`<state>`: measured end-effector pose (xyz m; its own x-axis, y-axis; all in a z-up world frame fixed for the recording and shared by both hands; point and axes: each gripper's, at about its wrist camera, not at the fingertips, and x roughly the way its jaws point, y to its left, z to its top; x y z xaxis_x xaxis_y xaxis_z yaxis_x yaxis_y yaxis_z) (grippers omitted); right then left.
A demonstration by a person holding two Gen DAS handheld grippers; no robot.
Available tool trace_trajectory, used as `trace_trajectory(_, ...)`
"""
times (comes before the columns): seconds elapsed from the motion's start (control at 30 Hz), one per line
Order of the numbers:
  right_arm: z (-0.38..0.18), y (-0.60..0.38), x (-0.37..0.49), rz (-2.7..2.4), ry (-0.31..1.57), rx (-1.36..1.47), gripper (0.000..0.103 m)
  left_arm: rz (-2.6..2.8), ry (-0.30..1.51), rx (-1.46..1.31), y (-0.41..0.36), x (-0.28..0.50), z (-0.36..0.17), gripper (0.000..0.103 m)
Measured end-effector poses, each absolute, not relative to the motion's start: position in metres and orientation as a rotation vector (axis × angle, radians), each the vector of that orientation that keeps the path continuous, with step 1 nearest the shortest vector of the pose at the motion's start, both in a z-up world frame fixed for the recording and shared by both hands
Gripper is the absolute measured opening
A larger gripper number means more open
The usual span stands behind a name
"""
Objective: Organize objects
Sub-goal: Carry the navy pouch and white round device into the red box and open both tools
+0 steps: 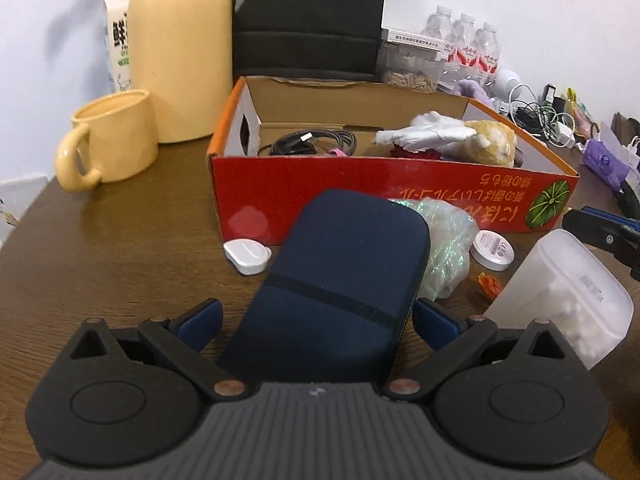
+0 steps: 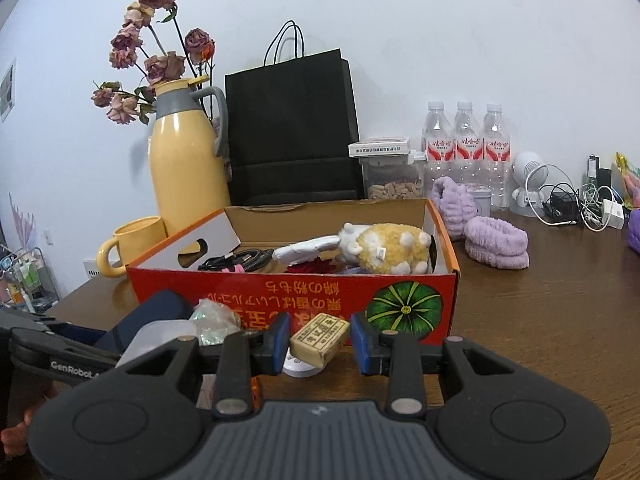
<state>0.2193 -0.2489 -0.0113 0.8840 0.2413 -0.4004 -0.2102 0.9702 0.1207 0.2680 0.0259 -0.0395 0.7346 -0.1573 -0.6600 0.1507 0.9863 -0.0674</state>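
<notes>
A dark navy case [image 1: 340, 280] lies between the fingers of my left gripper [image 1: 318, 318], which stands open; bare table shows between its left pad [image 1: 202, 318] and the case. My right gripper [image 2: 320, 342] is shut on a small yellowish printed block [image 2: 318, 340], held just before the red cardboard box [image 2: 280, 292]. The red box [image 1: 360, 196] holds a yellow plush toy [image 2: 384, 252], a black cable [image 2: 236, 260] and a white wrapped item [image 2: 304, 250]. A crinkly plastic bag [image 1: 444, 240] lies against the case.
Loose on the table are a white fob [image 1: 248, 254], a white disc [image 1: 492, 248], an orange wrapper [image 1: 490, 284] and a frosted tub [image 1: 560, 300]. Behind stand a yellow mug [image 1: 112, 140], thermos [image 2: 188, 176], black bag [image 2: 292, 128], bottles [image 2: 466, 148] and purple bands [image 2: 496, 246].
</notes>
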Motion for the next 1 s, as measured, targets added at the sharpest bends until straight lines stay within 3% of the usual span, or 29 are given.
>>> trace_trajectory(0.03,-0.012,-0.248,0.219,0.234,0.428,0.074,0.031,-0.179,0.723,-0.019,0.027,0.268,-0.04,0.098)
trace_trajectory(0.07,-0.013,-0.248,0.219,0.234,0.43,0.072,0.031,-0.188,0.72,-0.026,0.027,0.267,-0.039,0.086)
trace_trajectory(0.27,-0.014,-0.245,0.218,0.23,0.432,0.055,0.031,-0.176,0.687,-0.043,0.027,0.258,-0.037,0.075)
trace_trajectory(1.0,-0.005,-0.248,0.213,0.241,0.375,0.064,0.031,-0.077,0.618,-0.106,0.026,0.232,-0.001,0.066)
